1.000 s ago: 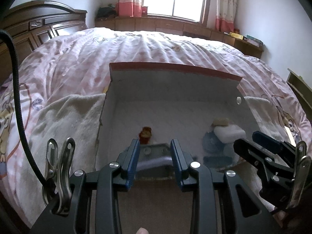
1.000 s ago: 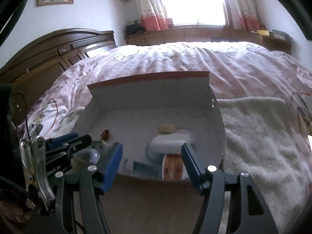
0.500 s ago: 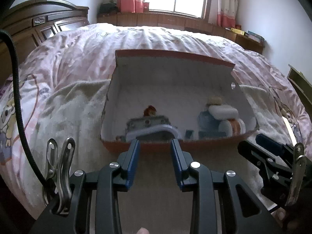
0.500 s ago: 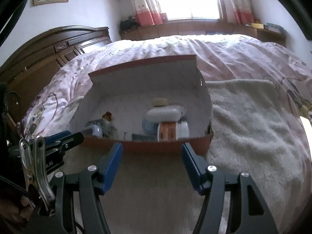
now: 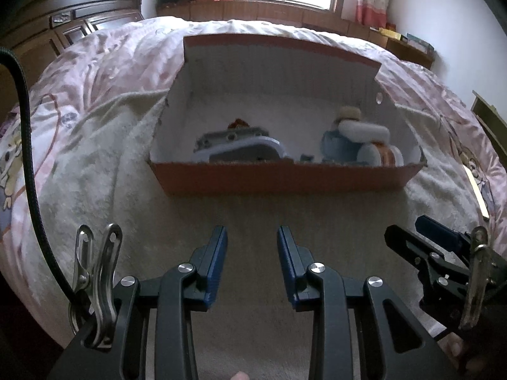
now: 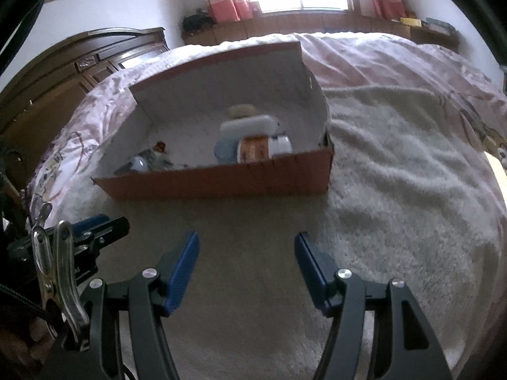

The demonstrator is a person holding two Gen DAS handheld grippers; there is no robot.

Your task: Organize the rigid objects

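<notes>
An open cardboard box (image 5: 285, 177) with an orange outer wall and white inside lies on the bed, its lid standing up at the back. Inside on the left are a grey and white object (image 5: 240, 145) and a small red figure (image 5: 237, 124). On the right are a white bottle (image 5: 364, 131), a blue round thing (image 5: 336, 150) and an orange-labelled bottle (image 5: 385, 156). My left gripper (image 5: 253, 234) hovers open over the blanket short of the box, nothing between its pads. My right gripper (image 6: 247, 240) is open wider, also short of the box (image 6: 221, 183), and empty.
A cream fleece blanket (image 6: 396, 196) covers the near part of the bed, over a pink patterned quilt (image 5: 111, 63). A dark wooden headboard (image 6: 79, 63) stands at the left, a window ledge (image 5: 285, 9) at the back. Each gripper shows at the other view's edge (image 5: 408, 229) (image 6: 104, 221).
Both grippers have pulled back from over the box and sunk toward the blanket. The box's orange front wall has come into view and the box now lies farther ahead. Jaw openings are unchanged.
</notes>
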